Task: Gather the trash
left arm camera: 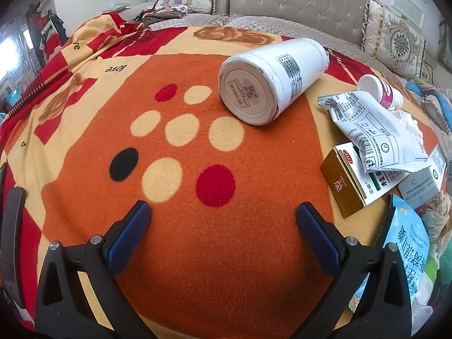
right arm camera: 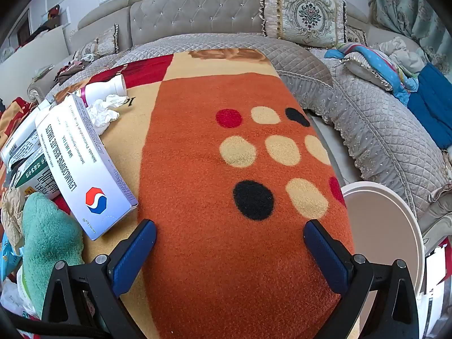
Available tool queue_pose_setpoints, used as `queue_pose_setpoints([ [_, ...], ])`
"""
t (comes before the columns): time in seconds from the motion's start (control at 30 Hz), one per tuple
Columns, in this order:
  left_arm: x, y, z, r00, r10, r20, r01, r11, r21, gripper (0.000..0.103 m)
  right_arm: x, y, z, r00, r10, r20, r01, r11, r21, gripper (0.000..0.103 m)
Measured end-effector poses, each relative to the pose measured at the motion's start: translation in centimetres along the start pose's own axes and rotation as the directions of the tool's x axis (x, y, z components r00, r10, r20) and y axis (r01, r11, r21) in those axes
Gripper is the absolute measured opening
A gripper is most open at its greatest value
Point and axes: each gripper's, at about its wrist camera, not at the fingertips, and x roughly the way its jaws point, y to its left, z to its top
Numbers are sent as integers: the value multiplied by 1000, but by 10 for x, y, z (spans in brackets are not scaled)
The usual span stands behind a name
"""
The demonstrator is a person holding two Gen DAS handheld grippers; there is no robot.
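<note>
Trash lies on an orange dotted blanket point(left arm camera: 197, 248). In the left wrist view a large white jar point(left arm camera: 268, 80) lies on its side ahead of my open, empty left gripper point(left arm camera: 223, 212). To its right are a small white bottle point(left arm camera: 378, 89), a white foil packet point(left arm camera: 373, 130), a gold and white medicine box point(left arm camera: 356, 180) and a blue snack bag point(left arm camera: 406, 243). In the right wrist view my right gripper point(right arm camera: 230, 230) is open and empty over the blanket point(right arm camera: 226, 254). A white tablet box point(right arm camera: 82, 166), crumpled tissue point(right arm camera: 103, 110) and the small bottle point(right arm camera: 107, 87) lie to its left.
A round white bin lid or rim point(right arm camera: 387, 226) stands at the right of the blanket. A green fluffy cloth point(right arm camera: 48, 237) lies at the lower left. A grey quilted sofa point(right arm camera: 375, 130) with cushions point(right arm camera: 305, 17) and piled clothes point(right arm camera: 395, 65) runs behind.
</note>
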Motion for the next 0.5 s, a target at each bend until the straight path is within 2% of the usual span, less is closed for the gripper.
queue_pose_setpoints([
  [0.23,-9,-3,-3,999,-30,-37,30,1000,8,102,0,-1,0,1000,2,0,-2,1000,1,103],
  [0.33,-36,-1,-6,999,-23,30,24,1000,-14,102,-2,0,-1,1000,22,-17,-23,999,-30,103],
  [0.43,-67,-4,-9,995,-28,99,28,1000,1,102,0,2,1,993,66,-96,-76,991,-106,103],
  [0.5,-83,-6,-11,991,-42,124,41,999,12,102,-2,0,-1,991,77,-110,-90,988,-123,103],
])
